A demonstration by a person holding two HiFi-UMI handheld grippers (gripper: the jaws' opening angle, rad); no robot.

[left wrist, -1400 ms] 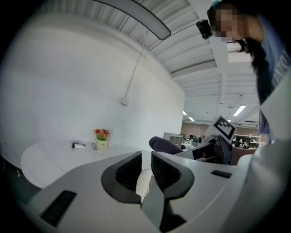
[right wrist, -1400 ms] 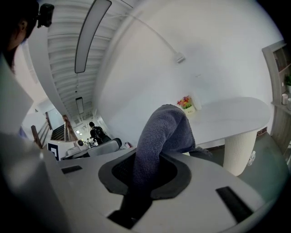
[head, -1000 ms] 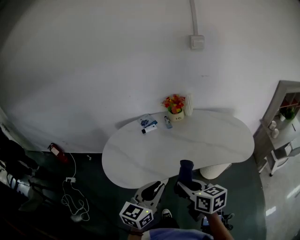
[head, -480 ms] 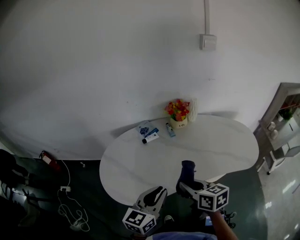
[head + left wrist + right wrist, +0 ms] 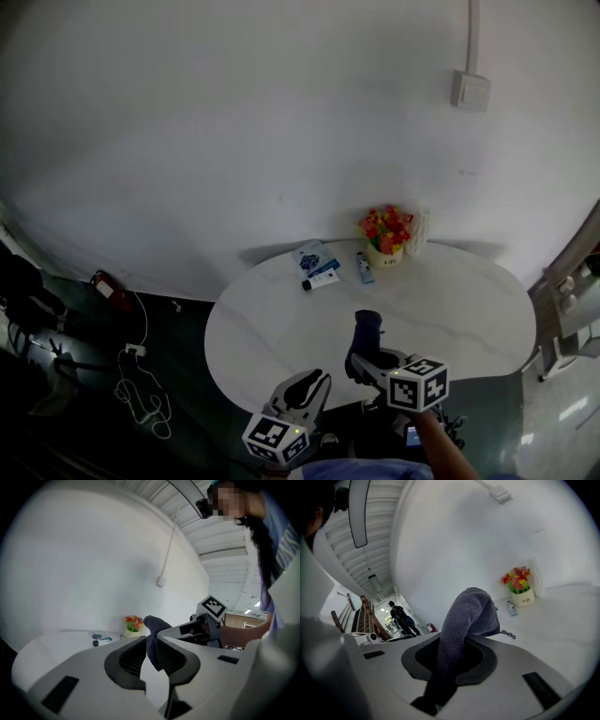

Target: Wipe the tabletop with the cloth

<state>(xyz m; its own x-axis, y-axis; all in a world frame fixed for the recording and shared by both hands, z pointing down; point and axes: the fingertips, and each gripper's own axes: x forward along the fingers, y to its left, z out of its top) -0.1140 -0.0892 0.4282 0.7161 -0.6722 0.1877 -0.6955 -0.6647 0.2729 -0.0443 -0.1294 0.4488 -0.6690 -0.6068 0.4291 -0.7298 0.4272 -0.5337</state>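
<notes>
A white oval table (image 5: 281, 328) stands against the wall. My right gripper (image 5: 366, 361) is shut on a dark blue cloth (image 5: 367, 330), which stands up from the jaws over the table's near part. In the right gripper view the cloth (image 5: 464, 620) rises out of the right gripper (image 5: 450, 656) above the tabletop (image 5: 562, 625). My left gripper (image 5: 309, 384) hangs at the table's near edge, left of the right one. In the left gripper view the left gripper (image 5: 151, 656) shows a narrow gap with nothing in it, and the cloth (image 5: 151, 637) appears beyond.
At the table's far side stand a pot of flowers (image 5: 385, 234), a white roll (image 5: 417, 230), a small tube (image 5: 364, 269), another tube (image 5: 323, 278) and a packet (image 5: 312, 255). Cables (image 5: 141, 394) lie on the floor at left. A shelf (image 5: 572, 300) is at right.
The head view has swung, so the table and wall box now sit further right. The right gripper with the cloth has come further in over the table's near edge.
</notes>
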